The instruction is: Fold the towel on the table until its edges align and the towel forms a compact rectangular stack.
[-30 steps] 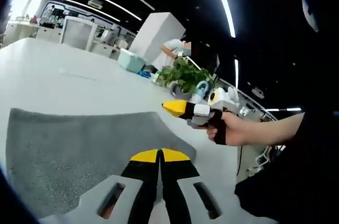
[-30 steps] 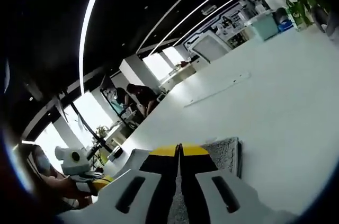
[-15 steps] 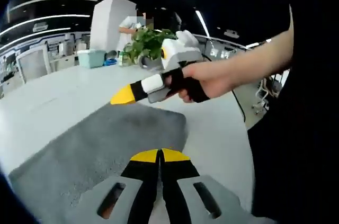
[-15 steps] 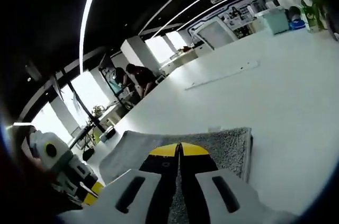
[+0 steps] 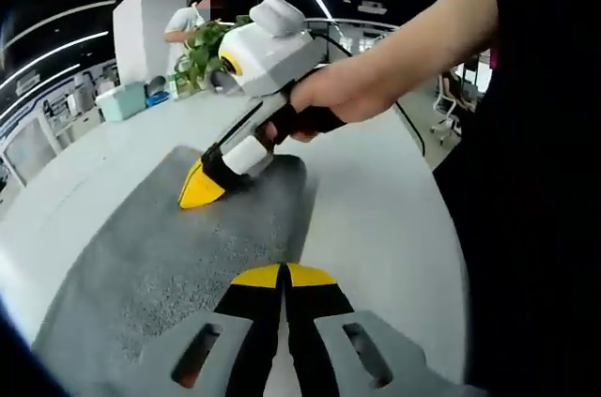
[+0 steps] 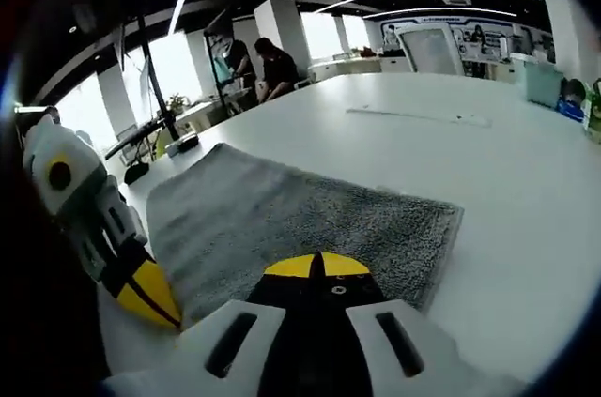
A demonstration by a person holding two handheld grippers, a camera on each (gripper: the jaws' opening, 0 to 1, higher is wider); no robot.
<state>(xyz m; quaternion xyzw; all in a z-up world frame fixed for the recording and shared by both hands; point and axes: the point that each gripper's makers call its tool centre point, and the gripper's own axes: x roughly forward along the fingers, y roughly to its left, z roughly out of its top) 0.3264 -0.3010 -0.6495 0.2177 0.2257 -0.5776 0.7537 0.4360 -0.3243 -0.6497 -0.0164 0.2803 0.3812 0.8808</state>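
While the towel (image 5: 178, 247) lies flat and unfolded near the table's (image 5: 376, 219) edge closest to me, the step in hand looks like picking up its near corners, so I should pinch one layer only at each corner and lift both together to keep the edges parallel.

Left gripper view: my left gripper (image 5: 283, 273) has its yellow tips pressed together, clenched on nothing, just over the towel's near edge. My right gripper (image 5: 200, 192) comes in from the right, tip down at the towel's corner; jaw gap not readable here.

Right gripper view: right gripper (image 6: 318, 266) tips meet, nothing between them, above the towel (image 6: 300, 219). The left gripper (image 6: 150, 298) sits at the towel's other near corner.
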